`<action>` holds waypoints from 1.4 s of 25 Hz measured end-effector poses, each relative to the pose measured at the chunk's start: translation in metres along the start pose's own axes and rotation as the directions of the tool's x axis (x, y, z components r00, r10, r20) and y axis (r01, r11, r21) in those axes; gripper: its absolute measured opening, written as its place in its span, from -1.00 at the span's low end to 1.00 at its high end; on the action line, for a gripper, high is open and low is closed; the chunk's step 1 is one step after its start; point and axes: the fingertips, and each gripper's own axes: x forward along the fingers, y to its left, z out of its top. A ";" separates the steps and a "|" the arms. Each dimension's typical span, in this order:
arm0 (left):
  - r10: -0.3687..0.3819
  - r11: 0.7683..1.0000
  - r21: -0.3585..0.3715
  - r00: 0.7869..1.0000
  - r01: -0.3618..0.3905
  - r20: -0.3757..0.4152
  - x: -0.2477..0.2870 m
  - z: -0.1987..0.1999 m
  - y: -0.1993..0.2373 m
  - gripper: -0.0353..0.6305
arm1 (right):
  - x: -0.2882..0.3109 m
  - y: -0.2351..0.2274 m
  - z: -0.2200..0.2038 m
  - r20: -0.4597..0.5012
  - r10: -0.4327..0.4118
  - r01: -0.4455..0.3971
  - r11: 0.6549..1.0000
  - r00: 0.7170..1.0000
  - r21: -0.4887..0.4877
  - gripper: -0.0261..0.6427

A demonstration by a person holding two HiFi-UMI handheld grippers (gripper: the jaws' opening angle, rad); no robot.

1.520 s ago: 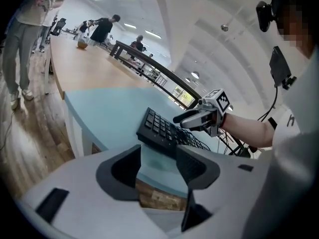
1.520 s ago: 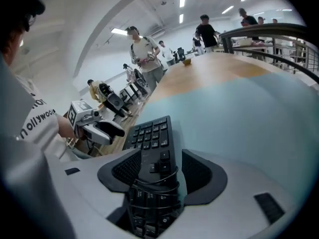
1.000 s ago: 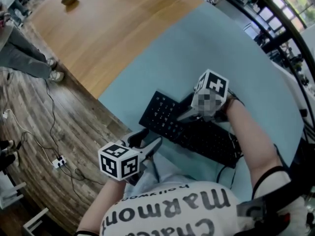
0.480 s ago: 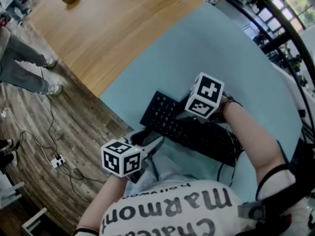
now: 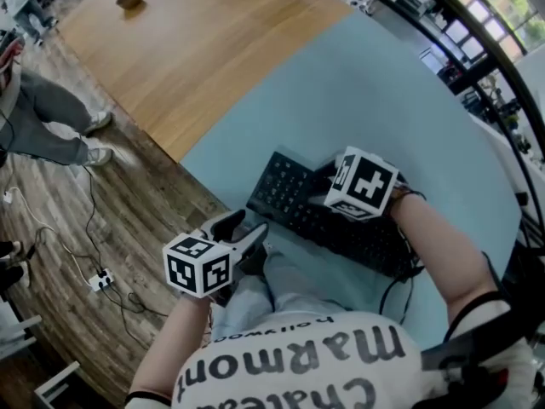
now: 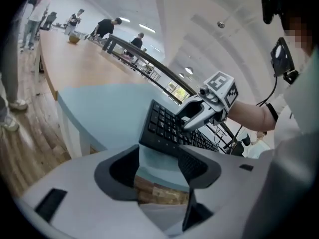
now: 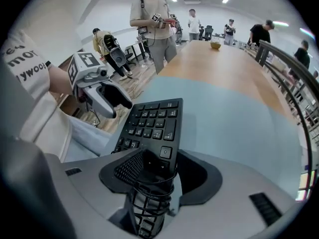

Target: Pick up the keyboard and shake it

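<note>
Here the keyboard point(image 5: 289, 190) lies on the blue table point(image 5: 383, 92), near its front edge. The right tool point(image 7: 152, 166) stands over it; its jaws have just been closing and pinch the keyboard by its two long edges. The left tool point(image 6: 159, 166) hovers beside the table edge, jaws spread and empty.
</note>
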 end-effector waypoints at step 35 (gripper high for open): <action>-0.204 0.803 0.445 0.885 0.396 -0.418 0.062 0.000 -0.047 0.08 | -0.030 0.051 0.018 0.115 -0.385 0.402 0.869 0.916 -0.289 -0.22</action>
